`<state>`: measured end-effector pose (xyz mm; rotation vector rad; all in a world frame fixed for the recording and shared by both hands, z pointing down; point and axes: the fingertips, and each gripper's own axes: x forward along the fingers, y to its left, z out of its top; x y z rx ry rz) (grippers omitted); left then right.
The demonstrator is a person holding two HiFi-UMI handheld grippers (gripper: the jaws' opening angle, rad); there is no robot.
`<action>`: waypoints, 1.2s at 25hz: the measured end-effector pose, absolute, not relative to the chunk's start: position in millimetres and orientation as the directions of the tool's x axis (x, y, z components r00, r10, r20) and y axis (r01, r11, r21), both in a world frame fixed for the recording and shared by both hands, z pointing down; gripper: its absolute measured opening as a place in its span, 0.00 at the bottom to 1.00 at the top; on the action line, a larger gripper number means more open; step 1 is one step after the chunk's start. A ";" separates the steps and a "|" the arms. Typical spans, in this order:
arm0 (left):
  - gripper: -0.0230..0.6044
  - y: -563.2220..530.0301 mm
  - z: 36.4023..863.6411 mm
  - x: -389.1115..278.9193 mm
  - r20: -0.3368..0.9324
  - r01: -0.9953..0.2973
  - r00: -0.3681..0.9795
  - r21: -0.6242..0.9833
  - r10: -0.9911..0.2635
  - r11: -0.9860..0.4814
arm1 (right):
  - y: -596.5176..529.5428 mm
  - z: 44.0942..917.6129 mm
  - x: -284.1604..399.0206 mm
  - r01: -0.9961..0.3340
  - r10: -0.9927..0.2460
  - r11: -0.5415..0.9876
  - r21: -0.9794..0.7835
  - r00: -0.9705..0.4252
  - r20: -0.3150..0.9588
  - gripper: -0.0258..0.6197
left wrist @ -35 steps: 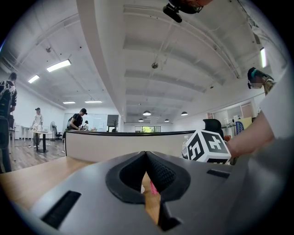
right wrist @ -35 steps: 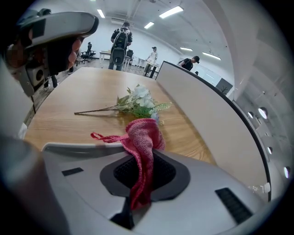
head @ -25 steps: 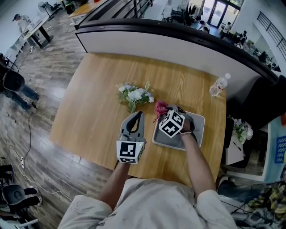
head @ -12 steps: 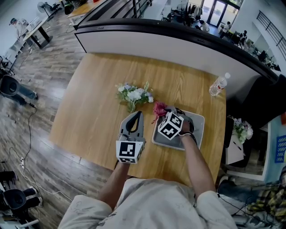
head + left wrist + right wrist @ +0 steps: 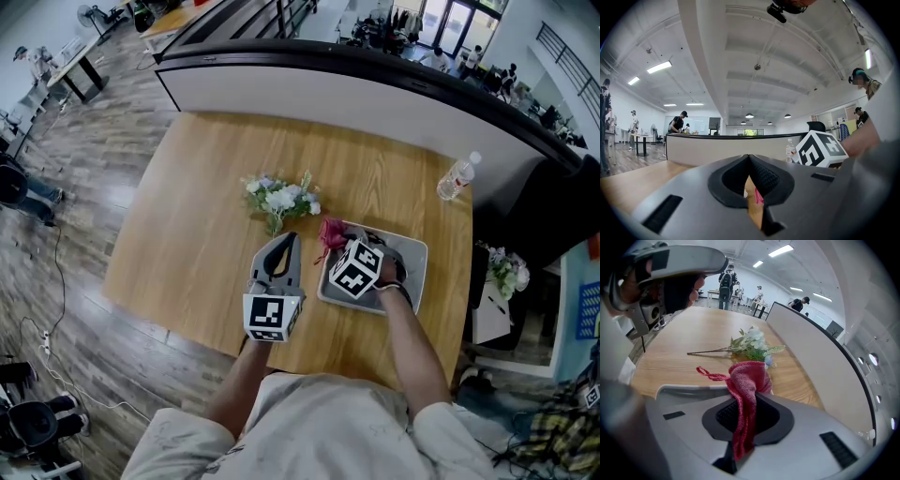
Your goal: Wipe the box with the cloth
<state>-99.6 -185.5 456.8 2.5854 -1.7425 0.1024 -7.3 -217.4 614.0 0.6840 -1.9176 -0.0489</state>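
A shallow grey box (image 5: 413,259) lies on the wooden table's right half; its rim (image 5: 689,389) shows just under my right jaws. My right gripper (image 5: 339,238) hovers over the box's left end, shut on a red cloth (image 5: 332,231). In the right gripper view the cloth (image 5: 749,383) bunches out past the jaws and hangs down between them, a loose thread trailing left. My left gripper (image 5: 289,240) rests on the table just left of the box, its jaws shut on nothing, tips meeting (image 5: 749,157). The right gripper's marker cube (image 5: 820,149) appears at its right.
A bunch of white artificial flowers (image 5: 281,197) lies on the table beyond both grippers, also (image 5: 752,345). A plastic water bottle (image 5: 456,178) stands at the far right corner. A curved counter wall (image 5: 375,98) borders the table's far side. People stand in the distance.
My right gripper has slid a little towards me and leftwards over the box with the red cloth in it. The left gripper has stayed put.
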 end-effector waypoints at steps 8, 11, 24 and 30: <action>0.06 -186.7 456.0 -102.3 0.061 -0.929 0.367 -0.017 -0.928 -0.369 | -203.8 613.1 -11.1 -0.427 -0.460 0.847 0.316 -0.293 0.838 0.14; 0.06 -185.8 456.7 -101.6 0.062 -0.929 0.367 -0.016 -0.928 -0.369 | -197.0 612.9 -11.7 -0.417 -0.455 0.853 0.315 -0.293 0.841 0.14; 0.06 -187.6 455.9 -107.3 0.061 -0.933 0.358 -0.016 -0.932 -0.359 | -164.4 611.6 -20.6 -0.384 -0.426 0.874 0.297 -0.312 0.850 0.14; 0.06 -187.4 455.9 -110.0 0.061 -0.935 0.352 -0.017 -0.934 -0.354 | -147.0 610.2 -23.5 -0.375 -0.415 0.881 0.289 -0.319 0.852 0.14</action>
